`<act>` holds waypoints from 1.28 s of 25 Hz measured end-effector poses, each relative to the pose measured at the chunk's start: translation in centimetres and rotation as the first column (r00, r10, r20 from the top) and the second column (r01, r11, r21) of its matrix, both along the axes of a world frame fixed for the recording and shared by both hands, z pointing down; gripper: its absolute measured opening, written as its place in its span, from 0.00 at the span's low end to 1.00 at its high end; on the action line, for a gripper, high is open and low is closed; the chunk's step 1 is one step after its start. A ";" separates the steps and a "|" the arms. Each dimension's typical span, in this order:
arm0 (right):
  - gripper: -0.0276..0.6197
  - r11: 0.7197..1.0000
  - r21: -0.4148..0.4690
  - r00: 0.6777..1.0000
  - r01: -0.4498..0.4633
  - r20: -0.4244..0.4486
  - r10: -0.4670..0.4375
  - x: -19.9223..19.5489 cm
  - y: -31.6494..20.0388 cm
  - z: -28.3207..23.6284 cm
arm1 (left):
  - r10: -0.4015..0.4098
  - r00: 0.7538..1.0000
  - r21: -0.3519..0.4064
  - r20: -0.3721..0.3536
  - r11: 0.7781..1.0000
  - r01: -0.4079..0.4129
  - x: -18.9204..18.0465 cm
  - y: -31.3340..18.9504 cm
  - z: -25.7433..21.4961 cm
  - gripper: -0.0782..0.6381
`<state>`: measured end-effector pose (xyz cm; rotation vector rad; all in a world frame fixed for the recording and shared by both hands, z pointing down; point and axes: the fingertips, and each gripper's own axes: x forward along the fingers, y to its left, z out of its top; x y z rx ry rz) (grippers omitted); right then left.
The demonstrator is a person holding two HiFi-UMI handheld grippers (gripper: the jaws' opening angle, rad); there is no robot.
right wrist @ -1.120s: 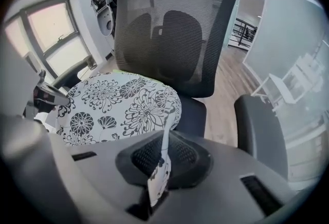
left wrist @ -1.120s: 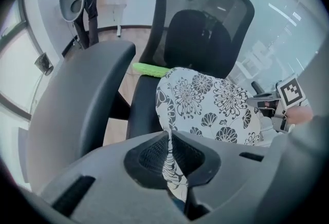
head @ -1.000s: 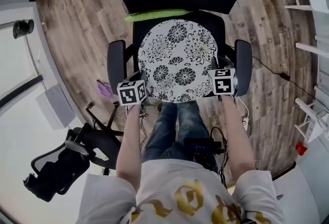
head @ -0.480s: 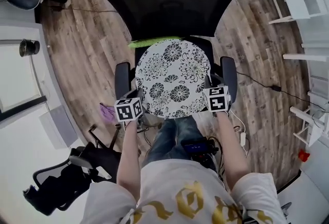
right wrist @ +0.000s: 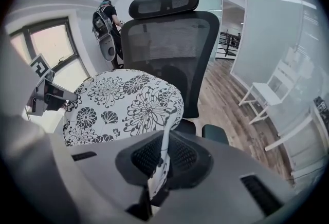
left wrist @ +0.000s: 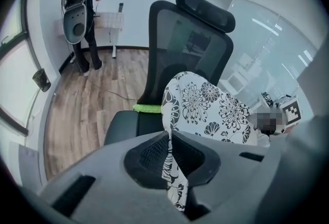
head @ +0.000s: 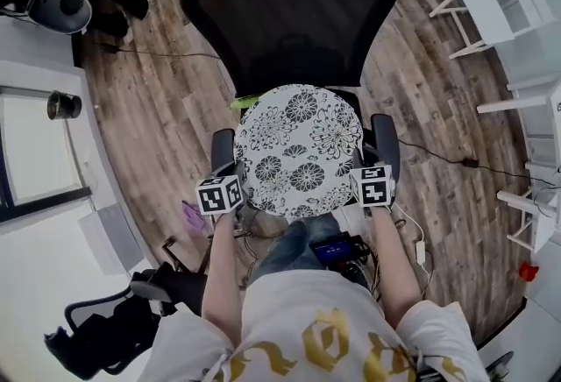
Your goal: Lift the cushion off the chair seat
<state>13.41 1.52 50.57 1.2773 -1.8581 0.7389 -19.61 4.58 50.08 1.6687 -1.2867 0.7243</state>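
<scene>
Lifting under way, both hands up. Left gripper [left wrist: 169, 138] is clamped on the near-left rim of the cushion [head: 298, 152], and the patterned fabric runs straight down between its pads. Right gripper [right wrist: 164, 141] is pinched the same way on the near-right rim. Neither grip shows slack.

Change over the last second: both grippers have come up together, and the cushion with them. Earlier the round floral cushion lay flat across the seat between the armrests. Now, in the left gripper view, the black chair seat [left wrist: 123, 125] shows bare on the left below the cushion's edge. A green strip [left wrist: 147, 109] lies at the far end of the seat, by the backrest [head: 289, 12]. The cushion hangs between my two grippers, roughly level from above, its far edge toward the backrest.

Judgement: the cushion looks clear of the seat on the near and left sides. Whether the far edge is free I cannot tell, since the cushion itself hides it. Task reads as nearly done. Both grips must hold evenly, or the cushion tips.
</scene>
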 end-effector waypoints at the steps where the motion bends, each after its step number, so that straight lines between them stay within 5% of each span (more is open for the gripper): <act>1: 0.08 1.000 0.005 1.000 -0.002 0.001 0.002 0.0 0.1 -0.5 | 0.001 1.000 0.005 -0.002 1.000 -0.001 -0.1 -0.2 -0.6 0.14; 19: 0.08 0.992 0.118 0.999 0.038 -0.035 -0.034 -0.9 0.8 -7.6 | 0.032 0.997 0.075 -0.065 0.997 -0.027 -0.1 -0.4 -8.0 0.14; 32: 0.08 0.984 0.179 0.999 -0.023 0.038 0.016 0.0 1.8 -11.6 | 0.060 0.997 0.125 -0.042 0.991 -0.054 0.4 0.1 -11.3 0.14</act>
